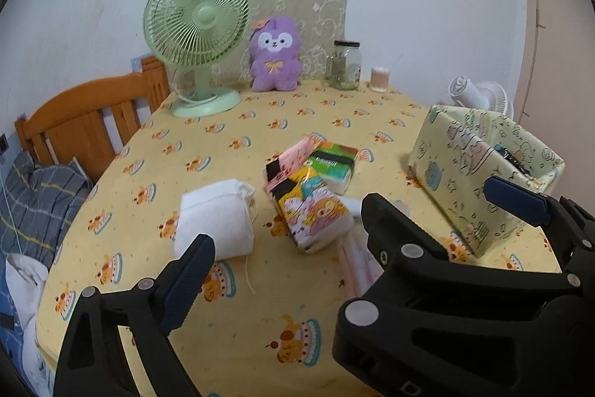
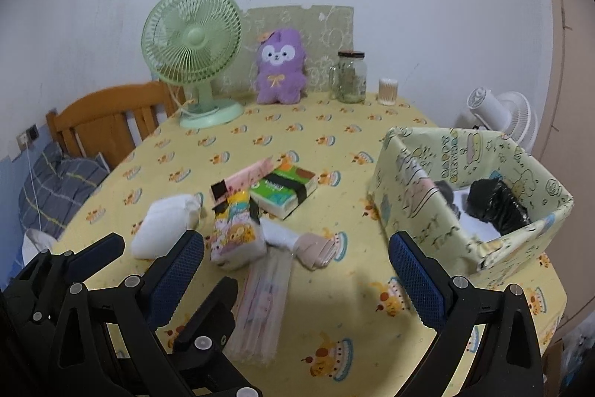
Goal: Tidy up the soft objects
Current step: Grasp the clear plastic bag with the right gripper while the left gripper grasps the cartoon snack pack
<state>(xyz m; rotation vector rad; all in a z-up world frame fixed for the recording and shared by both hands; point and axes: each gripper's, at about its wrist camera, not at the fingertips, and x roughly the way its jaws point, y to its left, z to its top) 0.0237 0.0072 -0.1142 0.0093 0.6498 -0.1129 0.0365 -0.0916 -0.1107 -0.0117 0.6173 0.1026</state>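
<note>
I recorded the desk (image 2: 260, 341) under a yellow cloth printed with cakes. My landmark was the paper-wrapped box (image 2: 427, 211), open-topped, standing on the desk's right side; a black bundle (image 2: 496, 207) lay inside it. Left of the box sat a cluster of tissue packs (image 2: 238, 237), a green pack (image 2: 284, 190) among them, with a white cloth pouch (image 2: 165, 226) furthest left. Between cluster and box lay rolled socks (image 2: 316, 248) and a clear packet (image 2: 262, 307). Far behind the box stood a purple plush (image 2: 280, 71) and a green fan (image 2: 191, 39). My left hand-held gripper (image 1: 282, 270) hung spread, empty. My right hand-held gripper (image 2: 297, 270) was likewise spread, gripping nothing, just left of the box.
</note>
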